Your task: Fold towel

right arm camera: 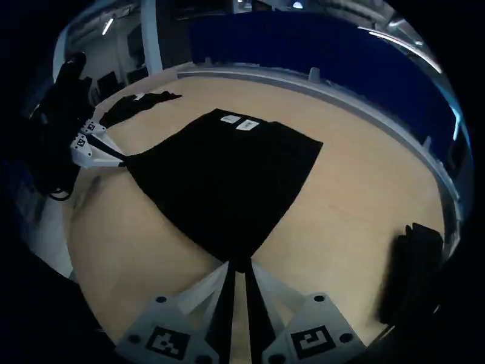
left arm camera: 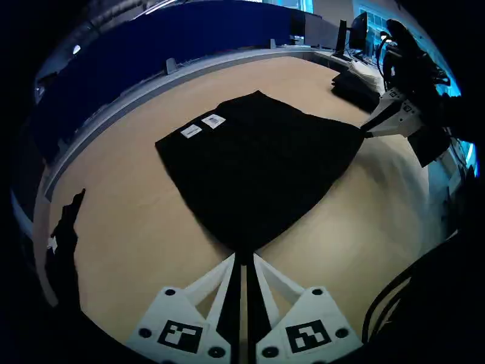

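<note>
A black towel (left arm camera: 254, 164) with two white labels near its far edge lies spread over the wooden table (left arm camera: 121, 218), its near side lifted. My left gripper (left arm camera: 244, 258) is shut on one near corner of the towel. The right gripper (left arm camera: 365, 131) shows far right in the left gripper view, pinching the other corner. In the right gripper view the towel (right arm camera: 224, 176) runs from my right gripper (right arm camera: 240, 266), shut on its corner, out to the left gripper (right arm camera: 123, 159) at far left, which holds the opposite corner.
A pile of dark cloth (left arm camera: 354, 85) lies at the table's far right corner, also seen as dark cloth (right arm camera: 136, 103). A dark object (right arm camera: 412, 267) sits on the table near the right gripper. A blue partition (left arm camera: 182, 36) backs the table.
</note>
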Demonstrator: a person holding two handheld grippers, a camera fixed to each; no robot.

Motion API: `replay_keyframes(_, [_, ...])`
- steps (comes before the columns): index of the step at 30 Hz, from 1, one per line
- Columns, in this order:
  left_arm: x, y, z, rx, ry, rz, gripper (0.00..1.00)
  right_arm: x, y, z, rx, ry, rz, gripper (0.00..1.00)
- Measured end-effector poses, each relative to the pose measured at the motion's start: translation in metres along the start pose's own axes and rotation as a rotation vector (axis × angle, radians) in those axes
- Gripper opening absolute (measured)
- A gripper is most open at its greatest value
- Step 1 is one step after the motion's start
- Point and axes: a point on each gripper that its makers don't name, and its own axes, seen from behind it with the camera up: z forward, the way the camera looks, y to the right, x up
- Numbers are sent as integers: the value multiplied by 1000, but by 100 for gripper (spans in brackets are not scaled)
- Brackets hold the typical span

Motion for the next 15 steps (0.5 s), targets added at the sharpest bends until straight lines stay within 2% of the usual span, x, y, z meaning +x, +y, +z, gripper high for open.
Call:
replay_keyframes(6, [12,-2,-17,20,6,6,6,22,0,-19,-2,38,0,11])
replay_keyframes(15, [27,4,-50,28,2,-12,6,53,-3,-51,-11,91,-9,11])
